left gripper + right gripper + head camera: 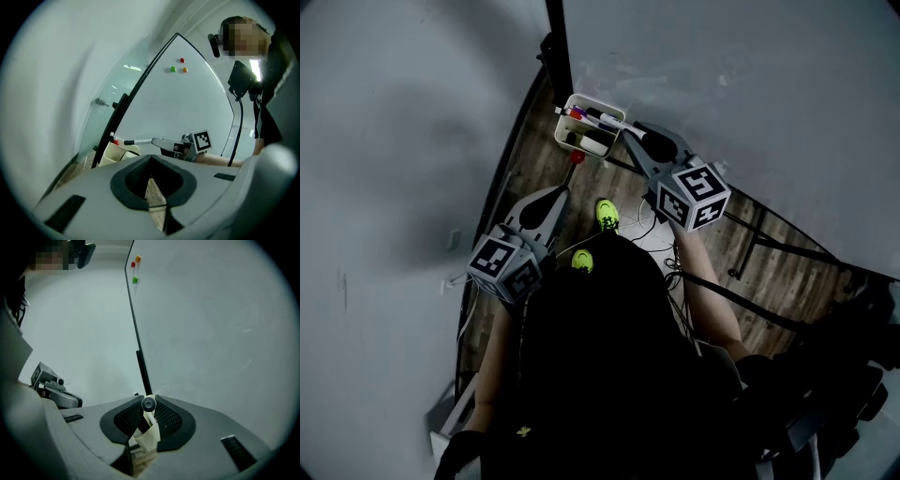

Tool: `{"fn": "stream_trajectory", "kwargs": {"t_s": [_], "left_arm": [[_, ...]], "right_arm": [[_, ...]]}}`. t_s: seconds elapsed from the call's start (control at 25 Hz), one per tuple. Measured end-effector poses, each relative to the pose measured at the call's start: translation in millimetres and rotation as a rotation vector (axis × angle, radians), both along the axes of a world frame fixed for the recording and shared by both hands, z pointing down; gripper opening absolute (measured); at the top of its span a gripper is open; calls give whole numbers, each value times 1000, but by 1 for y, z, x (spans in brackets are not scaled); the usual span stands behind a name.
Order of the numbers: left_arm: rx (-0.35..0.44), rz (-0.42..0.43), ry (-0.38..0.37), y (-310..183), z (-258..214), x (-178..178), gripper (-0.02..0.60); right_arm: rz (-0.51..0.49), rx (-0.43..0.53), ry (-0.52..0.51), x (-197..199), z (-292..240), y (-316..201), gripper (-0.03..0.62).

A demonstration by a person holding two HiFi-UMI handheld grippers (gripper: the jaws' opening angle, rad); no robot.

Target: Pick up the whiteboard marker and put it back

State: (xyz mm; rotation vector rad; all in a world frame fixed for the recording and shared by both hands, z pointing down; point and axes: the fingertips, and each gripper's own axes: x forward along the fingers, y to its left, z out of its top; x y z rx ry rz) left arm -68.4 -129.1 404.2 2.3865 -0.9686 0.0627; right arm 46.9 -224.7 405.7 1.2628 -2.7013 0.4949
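Since the whiteboard marker (139, 141) seems light, stiff and slippery, the right gripper (149, 398), nearly closed, rightly clamps its barrel.

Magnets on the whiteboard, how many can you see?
3, clustered on the whiteboard. In the left gripper view: red magnet uppermost, green magnet below left, orange magnet below right. None looks hidden.

My head view is dim: my dark clothing (600, 375) at lower centre sinks to near black, and soft shadows mottle the grey wall (384, 141) at left. Both gripper views are brighter, evenly lit and fisheye-bent, with black corners. A bright light (257, 65) glares at upper right of the left gripper view, where my left gripper (151, 159) looks soft up close.
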Motion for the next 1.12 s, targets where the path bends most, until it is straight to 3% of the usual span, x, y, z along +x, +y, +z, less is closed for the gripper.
{"fn": "stream_trajectory", "kwargs": {"t_s": [1.12], "left_arm": [[102, 106, 54, 21, -28, 14, 32]], "right_arm": [[3, 166, -49, -5, -100, 66, 78]]}}
